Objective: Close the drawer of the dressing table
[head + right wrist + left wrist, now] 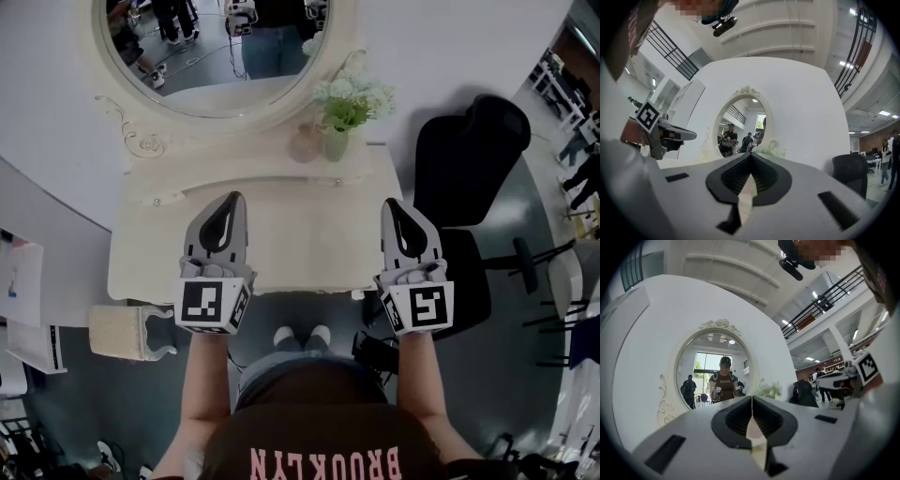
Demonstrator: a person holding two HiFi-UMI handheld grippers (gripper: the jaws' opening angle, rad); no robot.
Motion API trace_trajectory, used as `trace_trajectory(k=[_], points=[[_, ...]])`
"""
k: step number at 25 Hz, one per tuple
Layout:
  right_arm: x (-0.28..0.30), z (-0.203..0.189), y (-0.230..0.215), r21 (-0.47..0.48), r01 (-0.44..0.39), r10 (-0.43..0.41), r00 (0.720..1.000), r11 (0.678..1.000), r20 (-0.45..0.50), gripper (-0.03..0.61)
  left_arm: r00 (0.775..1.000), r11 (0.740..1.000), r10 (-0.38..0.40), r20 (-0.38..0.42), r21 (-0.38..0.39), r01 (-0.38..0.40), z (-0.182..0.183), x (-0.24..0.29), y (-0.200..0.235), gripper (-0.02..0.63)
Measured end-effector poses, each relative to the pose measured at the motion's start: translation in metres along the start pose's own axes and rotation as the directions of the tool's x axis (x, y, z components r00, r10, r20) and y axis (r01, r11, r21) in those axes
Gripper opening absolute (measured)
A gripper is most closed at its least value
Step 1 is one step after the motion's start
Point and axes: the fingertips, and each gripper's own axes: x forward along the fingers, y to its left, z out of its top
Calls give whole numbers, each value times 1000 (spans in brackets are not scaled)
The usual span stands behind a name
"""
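The left tongs (pixel 234 197) and right tongs (pixel 394 203) are hovering over the cream tabletop (pixel 309 234) of the dressing table, at nine and three o'clock on it. Both are pinched fully together and gripping nothing. The drawer is hiding from view, probably under the tabletop's six o'clock edge. Being rigid wood, it is likely sliding easily, so pushing flat on the middle of its front is looking wisest. The person's shirt (pixel 323 457) is showing the word BROOKLYN.
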Motion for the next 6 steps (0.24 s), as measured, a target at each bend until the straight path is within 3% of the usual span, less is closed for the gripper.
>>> trace_trajectory(k=[6], points=[[2,-3,2,0,-7,7,1000,1000,-8,-2,1000,1000,-11,-7,-4,11,3,2,0,5]])
